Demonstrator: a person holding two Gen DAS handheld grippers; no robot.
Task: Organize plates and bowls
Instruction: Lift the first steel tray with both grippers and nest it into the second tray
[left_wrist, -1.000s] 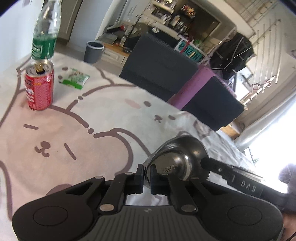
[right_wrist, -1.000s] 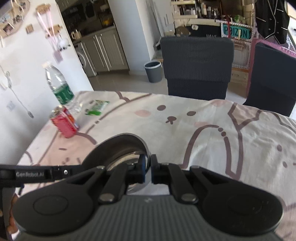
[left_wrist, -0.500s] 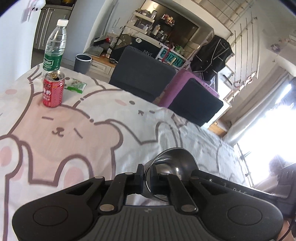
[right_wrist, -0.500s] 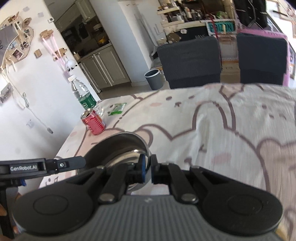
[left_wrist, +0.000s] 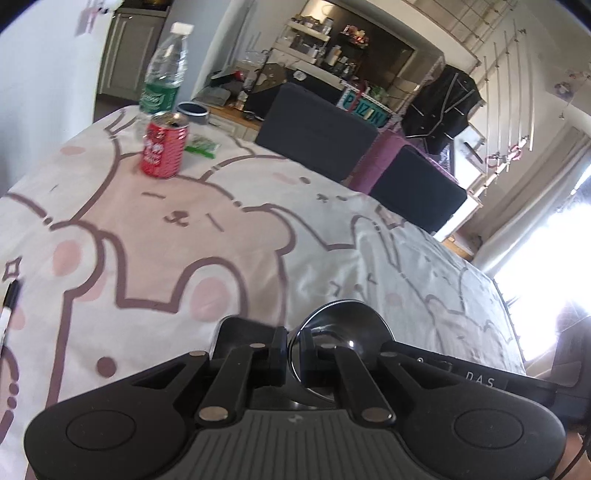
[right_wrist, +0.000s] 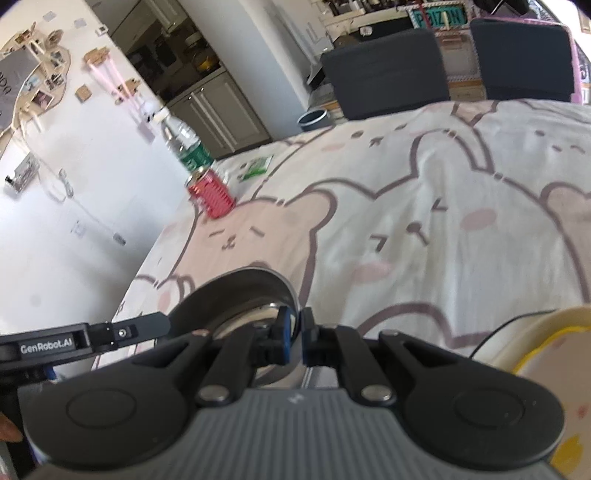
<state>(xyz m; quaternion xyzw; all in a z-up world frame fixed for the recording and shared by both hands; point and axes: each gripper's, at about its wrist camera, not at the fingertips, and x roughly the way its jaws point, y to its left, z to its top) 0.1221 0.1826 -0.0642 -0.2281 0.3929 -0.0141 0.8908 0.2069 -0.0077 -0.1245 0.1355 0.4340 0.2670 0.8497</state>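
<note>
Jaws of both the left gripper (left_wrist: 291, 350) and right gripper (right_wrist: 294, 338) pinch one steel bowl (left_wrist: 341, 328) above the worktop (left_wrist: 221, 240); nothing looks sorted yet.

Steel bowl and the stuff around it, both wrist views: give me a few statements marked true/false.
1. Both hand-held grippers pinch the steel bowl rim: the left hand-held gripper and the right hand-held gripper. True.
2. The red can lies on its side. False: it stands upright, top opened.
3. The water bottle stands behind the red can. True.
4. The green packet sits inside the steel bowl. False: it lies on the tablecloth near the can.
5. A yellow-rimmed dish shows at the right wrist view's lower right edge. True.
</note>
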